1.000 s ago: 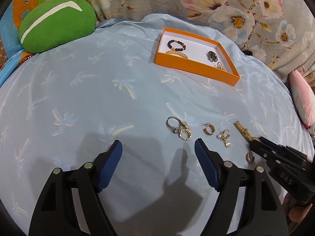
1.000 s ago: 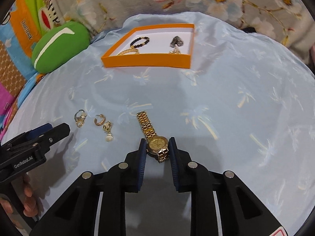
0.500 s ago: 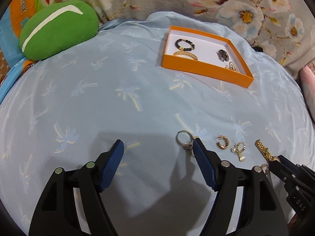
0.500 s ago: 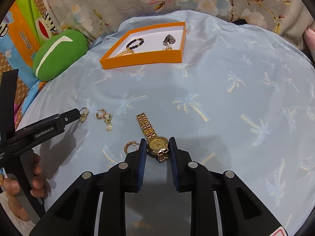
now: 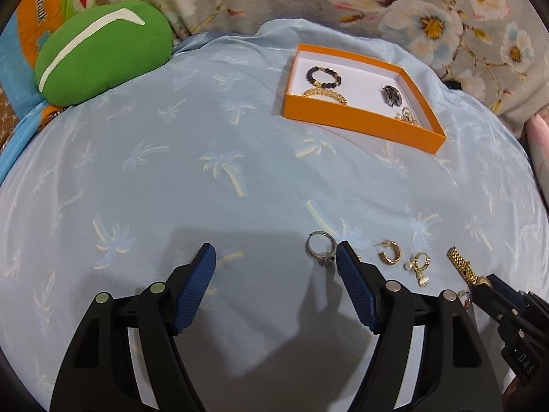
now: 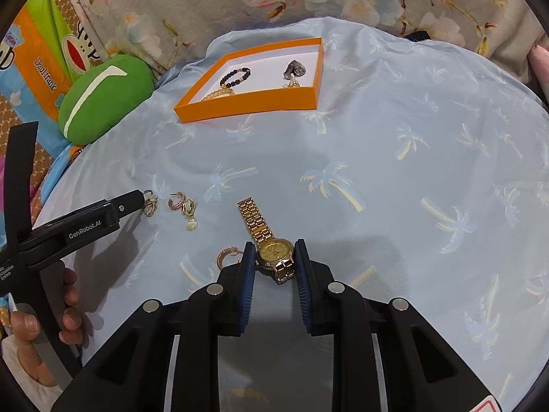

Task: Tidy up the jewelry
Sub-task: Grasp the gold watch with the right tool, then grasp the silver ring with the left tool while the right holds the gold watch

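My right gripper (image 6: 274,250) is shut on the face of a gold watch (image 6: 276,253); its band (image 6: 255,218) trails forward on the blue cloth. My left gripper (image 5: 274,250) is open just above the cloth, with a silver ring (image 5: 320,249) lying just inside its right finger (image 5: 350,267). To the right lie a gold hoop earring (image 5: 389,252), a pearl drop earring (image 5: 419,267) and the watch band (image 5: 461,264). Another hoop earring (image 6: 224,257) lies beside my right gripper's left finger. The orange box (image 5: 360,127) at the back holds a dark bead bracelet (image 5: 324,77), a gold chain and small pieces.
A green cushion (image 5: 99,55) sits at the back left, with printed fabric behind it. Flowered fabric (image 5: 429,17) rises behind the box. A person's hand (image 6: 68,309) holds the left gripper. The blue palm-print cloth (image 5: 171,171) spreads wide between the grippers and the box.
The left gripper has shifted so the silver ring, once ahead of its middle, now lies against its right finger. The right gripper stays on the watch.
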